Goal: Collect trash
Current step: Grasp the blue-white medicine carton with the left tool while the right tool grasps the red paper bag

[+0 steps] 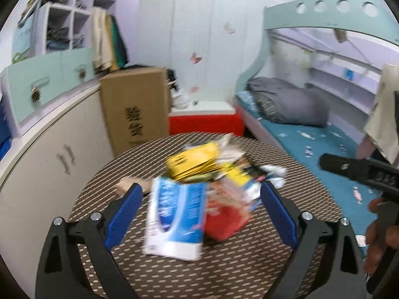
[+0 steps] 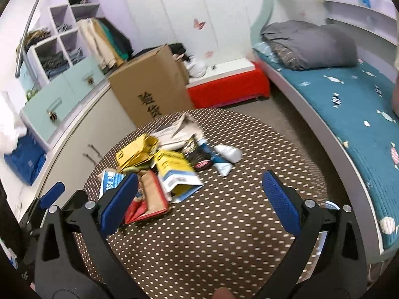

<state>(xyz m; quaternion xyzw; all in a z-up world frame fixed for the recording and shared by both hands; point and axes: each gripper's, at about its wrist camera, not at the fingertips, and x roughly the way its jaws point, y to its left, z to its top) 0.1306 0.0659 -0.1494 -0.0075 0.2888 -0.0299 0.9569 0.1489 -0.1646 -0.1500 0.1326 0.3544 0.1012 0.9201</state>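
Note:
A pile of trash lies on a round brown dotted table (image 1: 224,261) (image 2: 224,236). It holds a blue-and-white carton (image 1: 174,219) (image 2: 111,178), a red packet (image 1: 224,216) (image 2: 147,199), a yellow box (image 1: 194,160) (image 2: 136,152), a yellow-and-blue carton (image 2: 177,174), crumpled paper (image 2: 179,129) and white wrappers (image 2: 228,153). My left gripper (image 1: 202,194) is open, its jaws either side of the blue-and-white carton and red packet, just above them. My right gripper (image 2: 199,182) is open and empty over the table, right of the pile.
A tall cardboard box (image 1: 134,107) (image 2: 152,84) stands behind the table beside a red-and-white chest (image 1: 207,122) (image 2: 229,84). Cupboards (image 1: 49,149) run along the left. A bed with a teal cover (image 2: 349,104) and grey bedding (image 1: 289,102) lies on the right.

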